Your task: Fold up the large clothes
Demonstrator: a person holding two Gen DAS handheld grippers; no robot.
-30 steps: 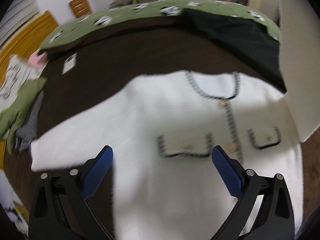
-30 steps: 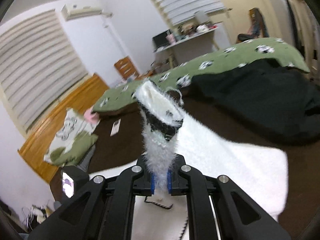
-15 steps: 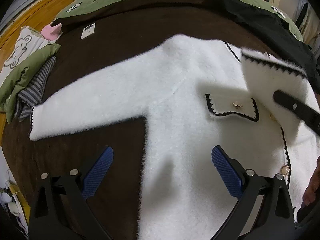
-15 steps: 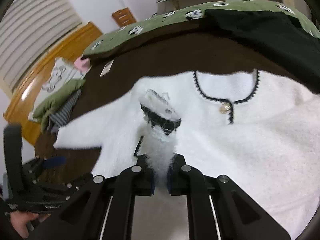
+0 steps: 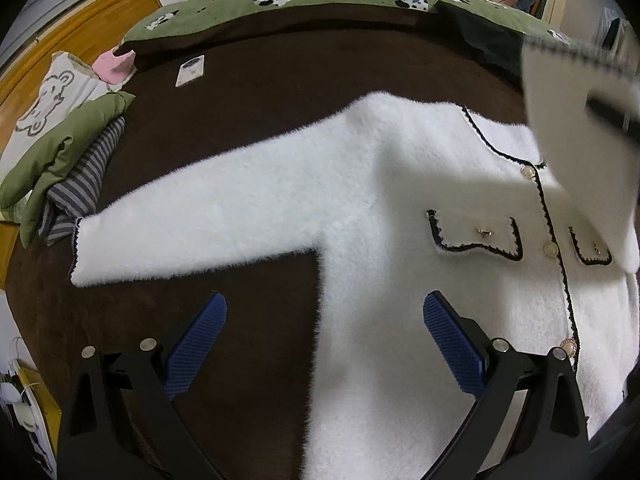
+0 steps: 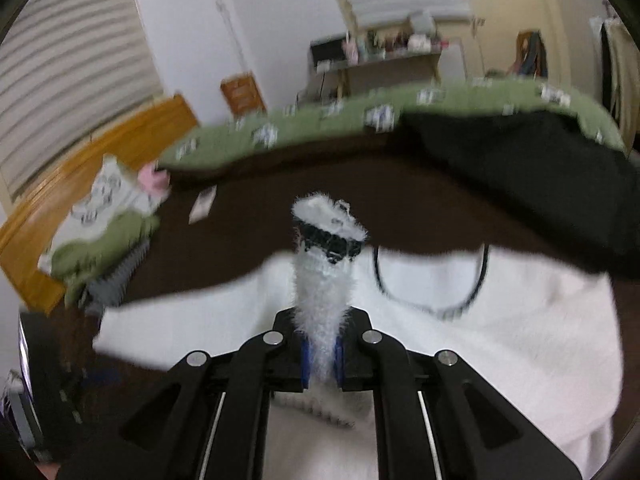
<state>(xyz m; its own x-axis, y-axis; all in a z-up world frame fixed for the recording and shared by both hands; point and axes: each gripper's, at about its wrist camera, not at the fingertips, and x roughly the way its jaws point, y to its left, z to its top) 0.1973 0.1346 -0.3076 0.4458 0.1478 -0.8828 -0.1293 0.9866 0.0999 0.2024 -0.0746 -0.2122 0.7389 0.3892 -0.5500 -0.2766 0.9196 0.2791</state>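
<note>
The bed carried a white cardigan; the left hand-held gripper gaped wide, angled downward. Only the right view showed the right hand-held gripper pinching its cuff.

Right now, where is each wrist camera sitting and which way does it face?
Left wrist: above the bed, angled steeply down at the white cardigan; the open left gripper frames it.
Right wrist: lower, facing across the bed toward the far desk; the right gripper is shut on the sleeve cuff.
Shared: cardigan, brown bedspread, green pillow.
</note>
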